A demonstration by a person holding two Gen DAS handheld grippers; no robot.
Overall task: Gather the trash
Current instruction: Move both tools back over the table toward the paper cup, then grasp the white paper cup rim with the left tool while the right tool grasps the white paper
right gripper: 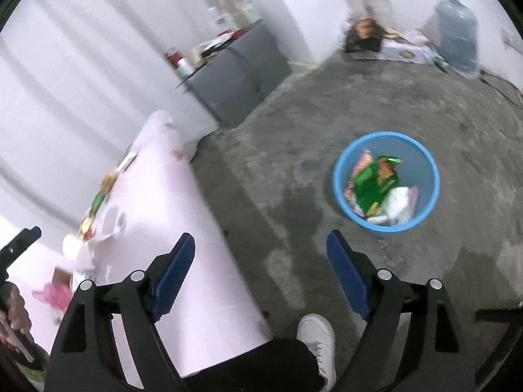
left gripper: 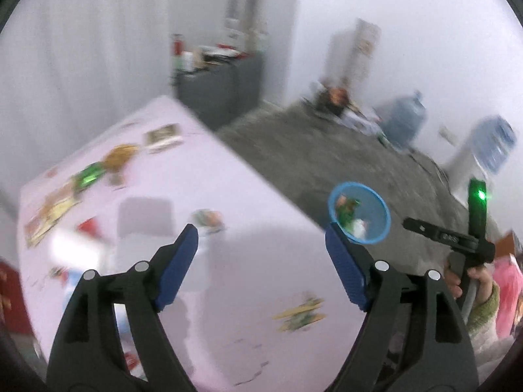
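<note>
A blue trash basket [right gripper: 428, 176] stands on the grey floor, holding green, pink and white wrappers [right gripper: 379, 186]; it also shows in the left wrist view [left gripper: 380, 228]. A table with a pale pink cloth [left gripper: 228, 261] carries several scattered wrappers: a green one [left gripper: 88, 176], a yellow-green one [left gripper: 300, 313], a small one [left gripper: 209, 219]. My left gripper [left gripper: 261, 258] is open and empty above the table. My right gripper [right gripper: 261, 264] is open and empty over the floor beside the table's edge [right gripper: 196, 261], short of the basket.
A grey cabinet [right gripper: 235, 78] with clutter stands by the white wall. Water jugs [left gripper: 405, 121] and a pile of items [right gripper: 366, 36] lie along the far wall. The person's white shoe [right gripper: 317, 336] is below my right gripper.
</note>
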